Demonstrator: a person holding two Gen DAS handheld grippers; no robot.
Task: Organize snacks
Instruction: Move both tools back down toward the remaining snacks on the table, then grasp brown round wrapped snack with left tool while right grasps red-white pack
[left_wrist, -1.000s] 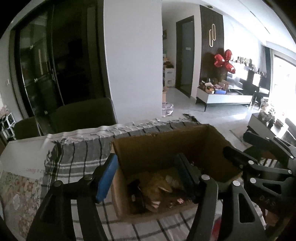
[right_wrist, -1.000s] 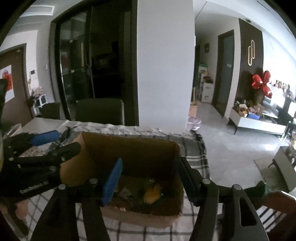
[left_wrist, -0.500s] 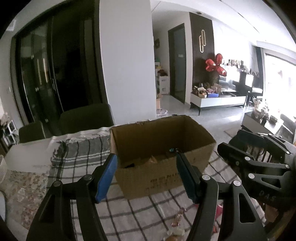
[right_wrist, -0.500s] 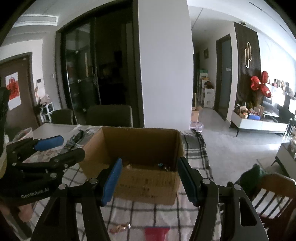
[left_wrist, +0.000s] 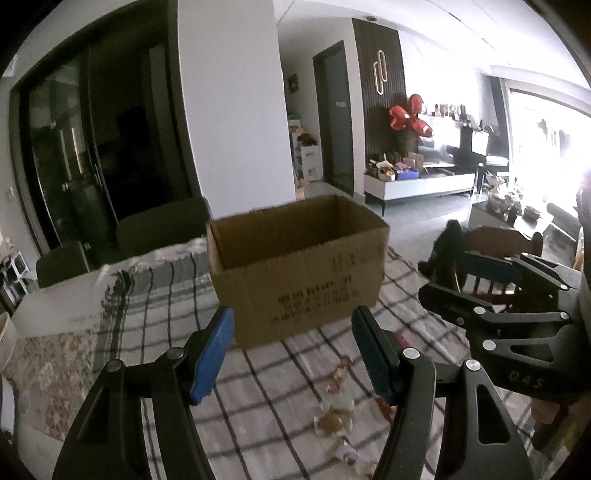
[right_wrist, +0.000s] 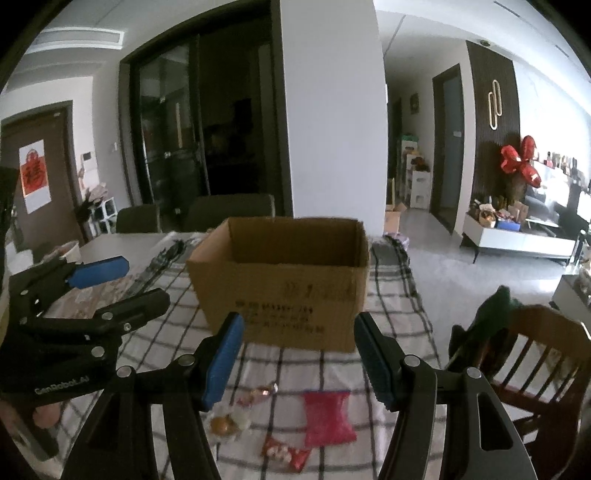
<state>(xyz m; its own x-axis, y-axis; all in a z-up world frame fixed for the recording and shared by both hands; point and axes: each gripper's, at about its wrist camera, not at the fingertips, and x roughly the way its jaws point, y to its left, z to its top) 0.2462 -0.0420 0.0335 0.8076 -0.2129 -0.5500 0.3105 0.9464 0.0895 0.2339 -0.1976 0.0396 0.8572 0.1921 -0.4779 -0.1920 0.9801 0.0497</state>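
An open cardboard box (left_wrist: 299, 266) (right_wrist: 284, 284) stands on a checked tablecloth (left_wrist: 280, 398) (right_wrist: 391, 295). Loose snacks lie in front of it: a pink packet (right_wrist: 327, 417), a round yellowish pastry (right_wrist: 223, 424), a twisted candy (right_wrist: 258, 393) and a red wrapper (right_wrist: 284, 452). The left wrist view shows small wrapped snacks (left_wrist: 336, 410) on the cloth. My left gripper (left_wrist: 291, 354) is open and empty, held back from the box. My right gripper (right_wrist: 299, 358) is open and empty, also short of the box. Each gripper shows in the other's view, the right (left_wrist: 491, 295) and the left (right_wrist: 92, 291).
A wooden chair (right_wrist: 532, 362) stands at the table's right edge with a dark green cloth (right_wrist: 495, 314) on it. Dark chairs (right_wrist: 229, 212) stand behind the table. A floral cloth (left_wrist: 48, 369) covers the table's left part. A white pillar (right_wrist: 332, 129) rises behind the box.
Both grippers have pulled back and up from over the box. The box's inside is now out of sight, and loose snacks on the cloth have come into view.
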